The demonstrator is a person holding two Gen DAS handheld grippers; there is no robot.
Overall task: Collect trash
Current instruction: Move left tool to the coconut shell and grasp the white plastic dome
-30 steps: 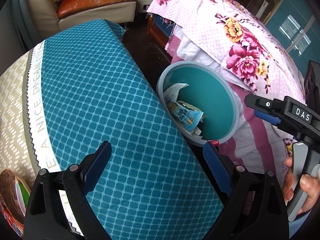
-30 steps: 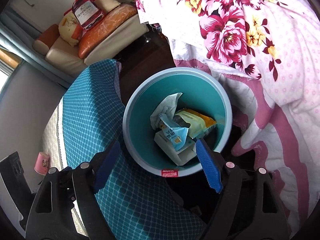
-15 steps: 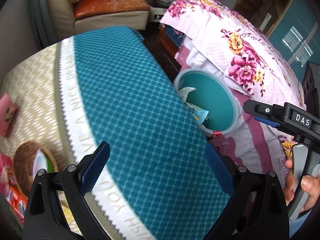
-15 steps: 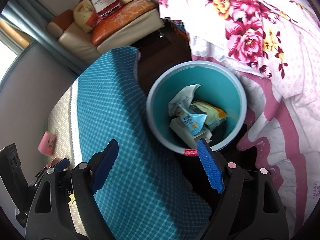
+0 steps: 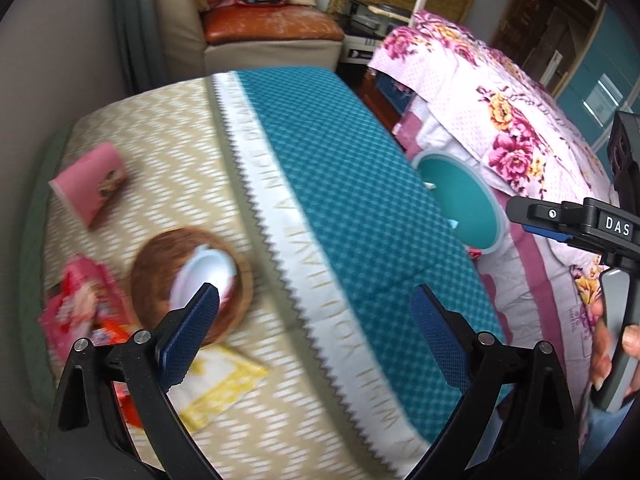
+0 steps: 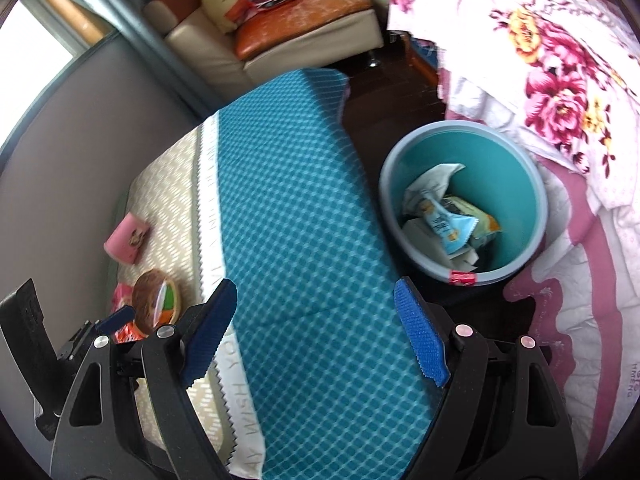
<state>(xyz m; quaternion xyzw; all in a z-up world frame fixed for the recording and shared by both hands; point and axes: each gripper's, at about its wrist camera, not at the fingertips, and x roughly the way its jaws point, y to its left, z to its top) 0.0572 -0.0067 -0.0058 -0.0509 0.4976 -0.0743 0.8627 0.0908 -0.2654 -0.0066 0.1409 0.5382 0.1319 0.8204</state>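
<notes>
On my left wrist view the lettering I can read is "DAS" on the right tool (image 5: 560, 236), which sits at the far right edge with a hand (image 5: 612, 344) on its handle; the white band of the tablecloth (image 5: 352, 208) shows pale capitals, among them "A NICE", the rest smeared. My left tool (image 5: 312, 328) stands wide with nothing between its blue pads, over the counter (image 5: 168, 128). Taking the brown bowl (image 5: 192, 276) as my landmark, a pink carton (image 5: 90, 182) lies beyond it, red wrappers (image 5: 76, 308) just left of it and a yellow-and-white wrapper (image 5: 216, 380) below it, by the left pad. The teal bin (image 5: 464, 204) stands past the counter's right edge, well away from the bowl, against a flowered bedspread (image 5: 512, 136). On the right wrist view my right tool (image 6: 316, 328) is also wide and empty, over the teal cloth. The cloth band reads "WISH YO" near the left pad. From the bowl (image 6: 154, 300), the bin (image 6: 460, 200) stands far right on the dark floor, holding a blue packet (image 6: 448, 228) and crumpled paper. A sofa (image 6: 280, 36) with an orange cushion stands behind the counter.
</notes>
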